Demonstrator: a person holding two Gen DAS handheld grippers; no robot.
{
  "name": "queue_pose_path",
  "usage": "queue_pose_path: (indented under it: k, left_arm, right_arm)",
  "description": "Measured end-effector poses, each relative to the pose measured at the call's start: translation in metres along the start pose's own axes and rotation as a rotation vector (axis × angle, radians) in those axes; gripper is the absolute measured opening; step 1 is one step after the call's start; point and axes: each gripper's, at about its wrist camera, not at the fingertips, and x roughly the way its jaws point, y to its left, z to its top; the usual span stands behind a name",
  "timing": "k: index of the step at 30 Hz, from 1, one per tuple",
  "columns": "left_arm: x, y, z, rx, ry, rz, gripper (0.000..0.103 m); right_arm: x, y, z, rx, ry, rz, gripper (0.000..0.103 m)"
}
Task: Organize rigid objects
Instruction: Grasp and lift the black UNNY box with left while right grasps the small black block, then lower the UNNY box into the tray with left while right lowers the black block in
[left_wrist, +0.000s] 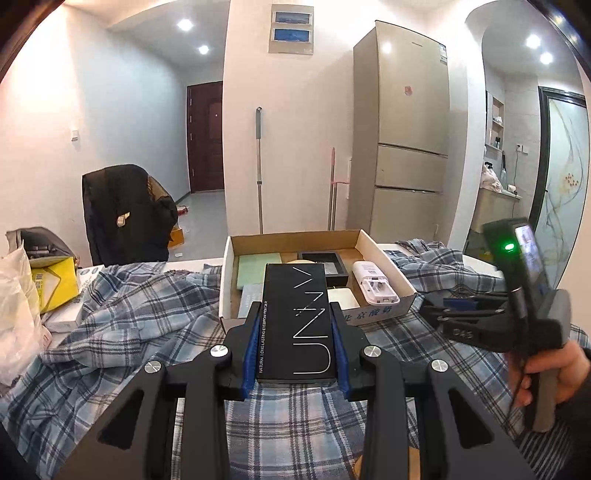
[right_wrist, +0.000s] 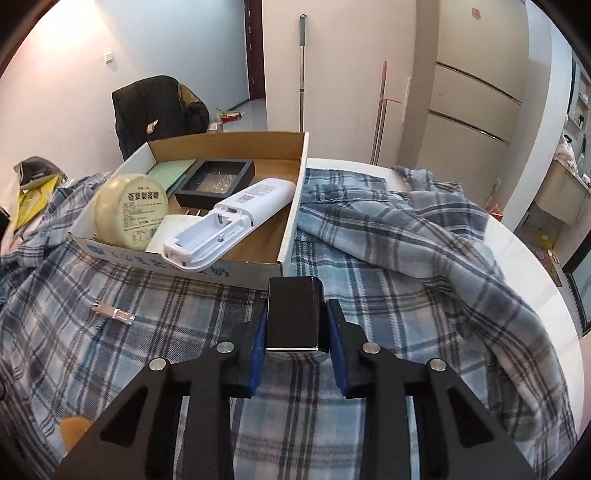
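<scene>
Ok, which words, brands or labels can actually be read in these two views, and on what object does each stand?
"UNNY" stands large on the black box held in the left gripper.
"NATURAL LONG LASTING EYEBROW POWDER" runs along that box's edge.
Round tin: Chinese label, too small.
Cardboard tray front: blue Chinese print, partly hidden.
White remote, fridge: stickers illegible.

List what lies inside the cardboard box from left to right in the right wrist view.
Round tin → green pad → black tray → white remote.
</scene>
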Motion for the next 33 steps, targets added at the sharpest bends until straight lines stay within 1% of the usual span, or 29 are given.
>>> queue_pose_path:
  k: [2,4,9,11,12,15,18,20,21,23,24,25,26,28,29,30,32,33]
  left_arm:
    - [-0.002,0.002,0.004,-0.004,0.004,0.01,0.035]
    - [-0.005,0.006,0.008,-0.013,0.001,-0.006,0.035]
    - [-0.018,0.009,0.018,0.024,-0.028,0.015,0.035]
    - [-0.02,0.011,0.027,0.027,-0.036,0.043,0.035]
    - [-0.02,0.012,0.033,0.01,-0.04,0.05,0.035]
    - [-0.015,0.013,0.06,-0.065,-0.065,-0.003,0.035]
    - [-0.007,0.009,0.089,-0.047,-0.079,-0.015,0.035]
    - [-0.005,0.01,0.104,-0.046,-0.114,-0.003,0.035]
    - [-0.006,0.013,0.108,-0.07,-0.144,0.008,0.035]
    - [-0.008,0.024,0.114,-0.162,-0.232,0.039,0.035]
    - [-0.006,0.027,0.114,-0.186,-0.234,0.057,0.035]
    - [-0.001,0.029,0.115,-0.201,-0.217,0.069,0.035]
    - [0.006,0.032,0.114,-0.195,-0.189,0.052,0.035]
    - [0.015,0.035,0.108,-0.135,-0.157,0.01,0.035]
    - [0.022,0.036,0.101,-0.095,-0.141,0.011,0.035]
    - [0.027,0.037,0.096,-0.081,-0.133,0.018,0.035]
    - [0.037,0.044,0.086,-0.085,-0.136,0.038,0.035]
    - [0.044,0.047,0.081,-0.095,-0.125,0.034,0.035]
  right_arm:
    - [-0.014,-0.003,-0.003,-0.004,-0.008,0.002,0.029]
    - [-0.028,-0.005,-0.005,-0.01,-0.021,0.009,0.029]
    - [-0.062,-0.011,-0.001,-0.007,-0.077,0.011,0.029]
    - [-0.074,-0.009,0.009,-0.018,-0.113,0.013,0.029]
    - [-0.081,-0.006,0.017,-0.021,-0.14,0.013,0.029]
    - [-0.094,0.003,0.043,-0.005,-0.214,0.017,0.029]
    - [-0.097,0.01,0.068,0.047,-0.24,0.064,0.029]
    - [-0.094,0.011,0.079,0.093,-0.23,0.093,0.029]
    - [-0.092,0.013,0.084,0.106,-0.23,0.104,0.029]
    - [-0.082,0.019,0.093,0.134,-0.254,0.097,0.029]
    - [-0.075,0.024,0.098,0.144,-0.251,0.078,0.029]
    - [-0.067,0.03,0.102,0.152,-0.239,0.065,0.029]
    - [-0.058,0.036,0.104,0.158,-0.223,0.076,0.029]
    - [-0.044,0.042,0.104,0.17,-0.19,0.143,0.029]
    - [-0.036,0.044,0.102,0.174,-0.17,0.172,0.029]
    - [-0.028,0.047,0.098,0.169,-0.152,0.188,0.029]
    - [-0.014,0.052,0.093,0.146,-0.133,0.174,0.029]
    - [-0.007,0.054,0.089,0.136,-0.124,0.165,0.029]
